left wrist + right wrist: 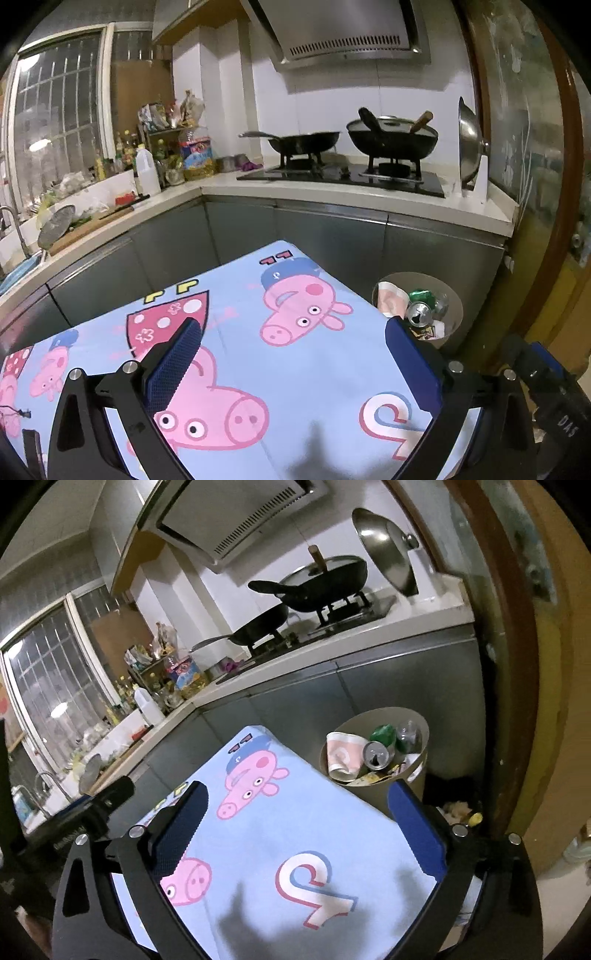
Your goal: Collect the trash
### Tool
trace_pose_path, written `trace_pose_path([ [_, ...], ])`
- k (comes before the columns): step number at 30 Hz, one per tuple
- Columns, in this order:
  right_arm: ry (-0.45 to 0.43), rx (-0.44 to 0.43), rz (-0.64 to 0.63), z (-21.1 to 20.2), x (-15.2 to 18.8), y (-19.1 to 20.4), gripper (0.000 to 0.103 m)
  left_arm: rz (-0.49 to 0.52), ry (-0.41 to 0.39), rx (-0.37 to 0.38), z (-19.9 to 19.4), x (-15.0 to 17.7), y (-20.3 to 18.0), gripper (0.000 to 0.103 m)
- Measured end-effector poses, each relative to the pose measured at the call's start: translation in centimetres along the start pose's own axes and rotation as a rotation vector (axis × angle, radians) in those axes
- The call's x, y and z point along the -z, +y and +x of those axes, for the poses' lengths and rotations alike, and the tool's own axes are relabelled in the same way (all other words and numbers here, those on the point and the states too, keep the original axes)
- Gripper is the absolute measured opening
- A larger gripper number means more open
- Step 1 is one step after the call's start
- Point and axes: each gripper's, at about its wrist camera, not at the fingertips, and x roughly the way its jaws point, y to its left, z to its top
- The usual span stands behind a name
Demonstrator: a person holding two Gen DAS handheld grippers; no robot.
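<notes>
A round tan trash bin (413,280) (369,797) stands on the floor just past the right far corner of the table. In it lie a crumpled paper cup (389,297) (343,757), a silver can (419,314) (376,755), a green can (421,295) (384,734) and a clear bottle (408,734). My left gripper (294,325) hangs open over the pig-print tablecloth (295,369), nothing between its blue pads. My right gripper (298,790) is open wide too, empty, its right finger (413,827) in front of the bin's near side.
Grey cabinets and a white L-shaped counter (351,199) run behind the table, with a stove, two black woks (391,140) and an upright steel lid (471,144). A brown door frame (569,184) rises at right. Scraps (458,808) lie on the floor by the bin.
</notes>
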Motion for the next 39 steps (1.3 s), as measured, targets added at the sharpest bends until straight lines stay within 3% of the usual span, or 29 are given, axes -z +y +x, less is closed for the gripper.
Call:
trace_pose_path([
  [4,0.001,0.021,-0.033,-0.7,0.5,0.8,0.097,-0.002,-0.019,-0.010,-1.3,0.4,0.6,0.099],
  [17,-0.121,0.033,-0.018,-4.7,1.4,2.2,0.097,-0.009,-0.048,-0.024,-4.0,1.2,1.8,0.099],
  [39,-0.115,0.017,-0.059,-5.7,2.0,3.4,0.097,-0.021,-0.101,-0.026,-6.5,1.8,2.6,0.099],
])
